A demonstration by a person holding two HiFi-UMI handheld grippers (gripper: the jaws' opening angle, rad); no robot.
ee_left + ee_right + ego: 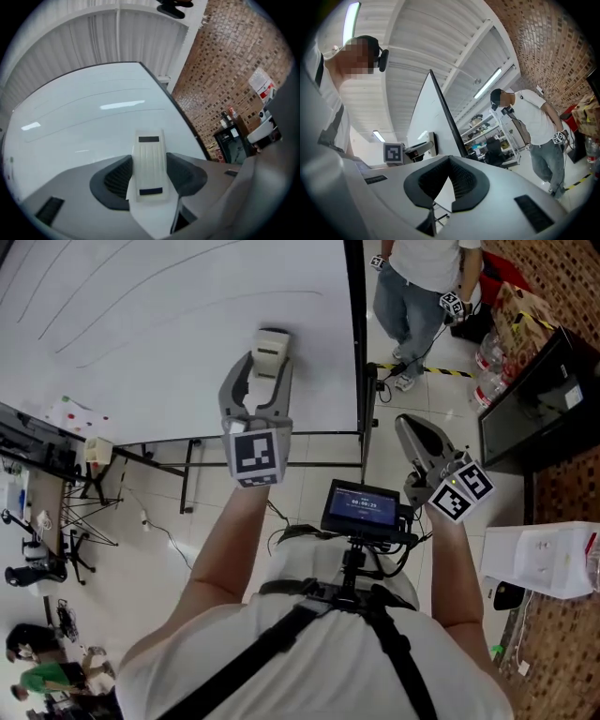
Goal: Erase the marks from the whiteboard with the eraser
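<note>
The whiteboard (187, 343) fills the upper left of the head view, with faint curved pen lines (141, 310) across it. My left gripper (262, 367) is up at the board's lower right part, shut on a white ribbed eraser (272, 348). In the left gripper view the eraser (150, 161) sits clamped between the dark pads of the left gripper (150, 174), its far end towards the whiteboard (93, 122). Whether it touches the board I cannot tell. My right gripper (414, 435) hangs to the right of the board's black edge, shut and holding nothing (449, 160).
Another person (422, 282) stands past the board's right edge, also in the right gripper view (534, 126). A black cabinet (534, 399) and a white box (544, 559) are at the right. The board's stand legs (187, 470) and tripod clutter (42, 521) lie at the left.
</note>
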